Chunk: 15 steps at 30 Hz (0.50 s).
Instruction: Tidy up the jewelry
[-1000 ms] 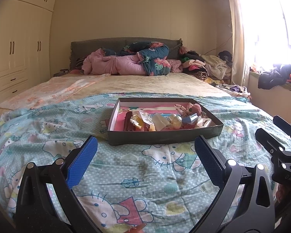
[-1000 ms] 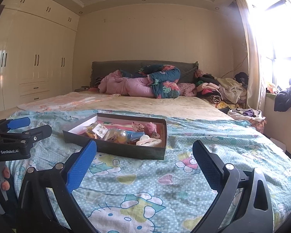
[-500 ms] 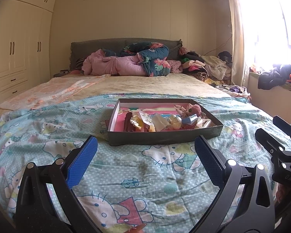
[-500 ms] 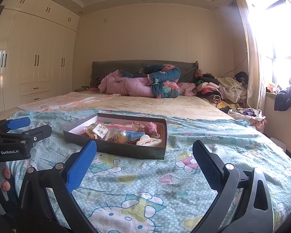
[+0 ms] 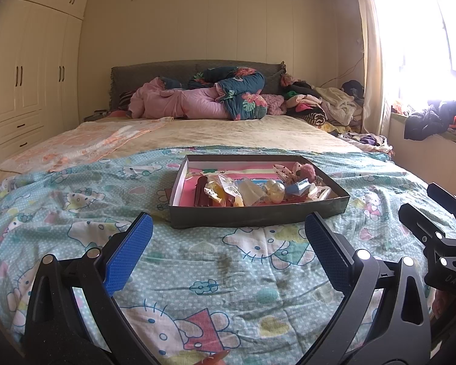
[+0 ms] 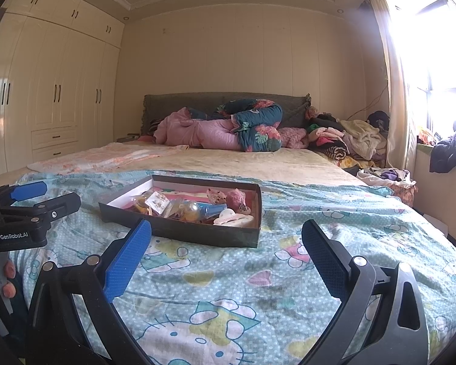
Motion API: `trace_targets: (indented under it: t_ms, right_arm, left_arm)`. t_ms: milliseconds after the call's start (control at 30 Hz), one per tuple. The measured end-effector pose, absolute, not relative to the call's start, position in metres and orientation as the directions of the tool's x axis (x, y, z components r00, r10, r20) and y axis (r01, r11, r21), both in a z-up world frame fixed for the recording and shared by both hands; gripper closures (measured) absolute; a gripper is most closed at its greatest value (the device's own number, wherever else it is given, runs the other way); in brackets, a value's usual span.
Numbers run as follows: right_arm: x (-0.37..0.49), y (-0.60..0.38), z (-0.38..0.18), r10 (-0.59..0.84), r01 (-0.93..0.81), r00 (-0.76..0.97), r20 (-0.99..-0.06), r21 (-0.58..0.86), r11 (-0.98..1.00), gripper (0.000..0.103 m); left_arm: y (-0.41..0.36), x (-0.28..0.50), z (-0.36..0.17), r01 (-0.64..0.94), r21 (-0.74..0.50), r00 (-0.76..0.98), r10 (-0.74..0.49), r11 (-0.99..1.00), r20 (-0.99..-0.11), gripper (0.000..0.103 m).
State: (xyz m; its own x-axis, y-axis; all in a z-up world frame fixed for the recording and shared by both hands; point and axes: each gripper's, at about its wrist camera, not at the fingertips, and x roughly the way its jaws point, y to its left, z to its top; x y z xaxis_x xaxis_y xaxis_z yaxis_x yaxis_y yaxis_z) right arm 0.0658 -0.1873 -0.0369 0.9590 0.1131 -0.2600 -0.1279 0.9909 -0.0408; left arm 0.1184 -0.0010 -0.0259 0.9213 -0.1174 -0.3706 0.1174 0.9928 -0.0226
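Grippers, left gripper (image 5: 228, 243) and right gripper (image 6: 226, 251), gape empty before tray (image 5: 258, 216); right view alone shows ceiling.

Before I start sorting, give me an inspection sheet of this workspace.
Surface: bed with cartoon quilt, rumpled.
Job's things: shallow box on the quilt, small trinkets piled at its near side.
Clutter: bedding and clothes pile at the headboard.
Grippers: left gripper and right gripper open, empty, short of the box.
Cables: wire on wall near the curtain.
Surroundings: wardrobe, bright window.
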Motion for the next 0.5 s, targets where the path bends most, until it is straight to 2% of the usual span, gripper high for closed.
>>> trace_targets:
  t_ms: [500]
  right_arm:
    - [0.0653, -0.187, -0.0372, 0.113, -0.127, 0.959, -0.259, -0.04, 0.991, 0.006]
  left_arm:
    - [-0.0009, 0.1179, -0.026, 0.118, -0.023, 0.922, -0.118, 0.993, -0.369, 0.011]
